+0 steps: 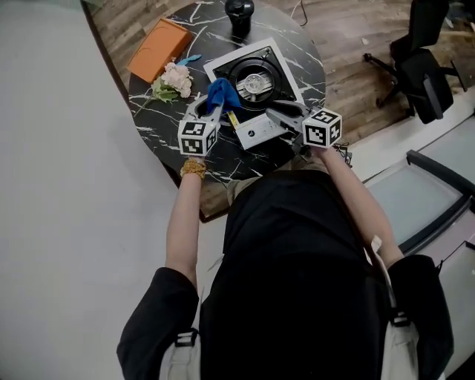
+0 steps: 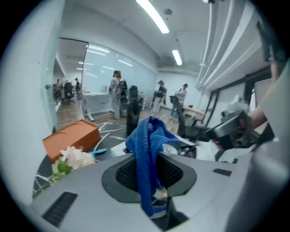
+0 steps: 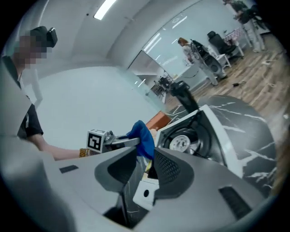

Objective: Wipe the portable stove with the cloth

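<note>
The white portable stove with its black burner sits on the round black marble table. My left gripper is at the stove's front left corner, shut on a blue cloth. In the left gripper view the cloth hangs pinched between the jaws of that gripper. My right gripper hovers by the stove's front right corner, above its grey control panel. Its jaws stand slightly apart with nothing pressed between them; the panel shows through the gap, the cloth beyond.
An orange box, a small bunch of pale flowers and a light blue object lie left of the stove. A black bottle stands behind it. An office chair is on the wooden floor to the right.
</note>
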The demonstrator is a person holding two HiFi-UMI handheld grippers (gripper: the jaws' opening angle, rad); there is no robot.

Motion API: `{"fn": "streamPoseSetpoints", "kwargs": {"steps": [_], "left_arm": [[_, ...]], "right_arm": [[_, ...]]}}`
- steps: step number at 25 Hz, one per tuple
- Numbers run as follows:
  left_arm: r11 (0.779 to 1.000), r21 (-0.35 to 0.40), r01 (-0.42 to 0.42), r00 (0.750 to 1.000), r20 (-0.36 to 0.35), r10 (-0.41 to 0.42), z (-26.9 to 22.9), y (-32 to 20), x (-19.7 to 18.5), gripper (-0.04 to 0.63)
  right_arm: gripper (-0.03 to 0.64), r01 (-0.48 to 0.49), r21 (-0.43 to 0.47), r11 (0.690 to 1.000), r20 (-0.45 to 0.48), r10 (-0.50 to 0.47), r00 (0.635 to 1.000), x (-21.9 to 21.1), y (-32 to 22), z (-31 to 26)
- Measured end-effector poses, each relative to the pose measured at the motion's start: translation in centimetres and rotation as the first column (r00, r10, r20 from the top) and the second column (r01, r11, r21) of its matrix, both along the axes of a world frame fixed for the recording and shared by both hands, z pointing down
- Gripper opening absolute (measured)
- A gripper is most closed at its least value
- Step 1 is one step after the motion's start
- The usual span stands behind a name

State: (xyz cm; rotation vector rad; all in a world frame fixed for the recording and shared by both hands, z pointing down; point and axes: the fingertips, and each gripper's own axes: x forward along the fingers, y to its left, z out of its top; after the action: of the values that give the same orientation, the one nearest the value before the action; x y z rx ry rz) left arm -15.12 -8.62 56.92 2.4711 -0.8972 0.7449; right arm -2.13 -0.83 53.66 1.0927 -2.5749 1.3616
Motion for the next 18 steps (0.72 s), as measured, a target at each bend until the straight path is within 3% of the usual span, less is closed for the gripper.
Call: {"fn": "streamPoseSetpoints", "kwargs": {"steps": [2, 4, 10, 12, 15, 18], "left_arm": [[0.999, -0.027, 0.047, 0.984, 0.175, -0.041, 3.5, -3.6, -1.2, 0.092], [0.998, -0.054, 0.017, 0.965, 0.264, -0.002, 6.0, -5.5, -0.8, 0.092], [0.995, -0.007, -0.099, 0.921, 0.378, 0.094, 6.2, -6.9, 1.0, 0.08], [0.986, 0.009, -0.164, 0.883, 0.447, 0.143, 6.1, -6.0, 1.3, 0.074], [0.957, -0.005, -0.291, 0.812, 0.527, 0.25, 6.2, -4.2, 2.1, 0.069], [0.934, -0.051, -0.355, 0.782, 0.53, 0.326, 6.3, -2.4, 2.5, 0.067]], "right_arm": [[0.098, -0.09, -0.056, 0.994, -0.051, 0.088, 0.995, 2.4, 0.4, 1.9], [0.098, -0.137, -0.097, 0.986, -0.096, 0.128, 0.987, 3.7, 1.8, 3.5], [0.098, -0.013, -0.085, 0.996, -0.186, -0.003, 0.982, 2.5, 4.7, 4.7], [0.098, 0.012, -0.081, 0.997, -0.176, -0.026, 0.984, 1.7, 4.6, 4.7], [0.098, 0.039, -0.071, 0.997, -0.163, -0.05, 0.985, 0.7, 4.5, 4.4], [0.098, 0.066, -0.061, 0.996, -0.173, -0.076, 0.982, 0.0, 4.3, 4.5]]}}
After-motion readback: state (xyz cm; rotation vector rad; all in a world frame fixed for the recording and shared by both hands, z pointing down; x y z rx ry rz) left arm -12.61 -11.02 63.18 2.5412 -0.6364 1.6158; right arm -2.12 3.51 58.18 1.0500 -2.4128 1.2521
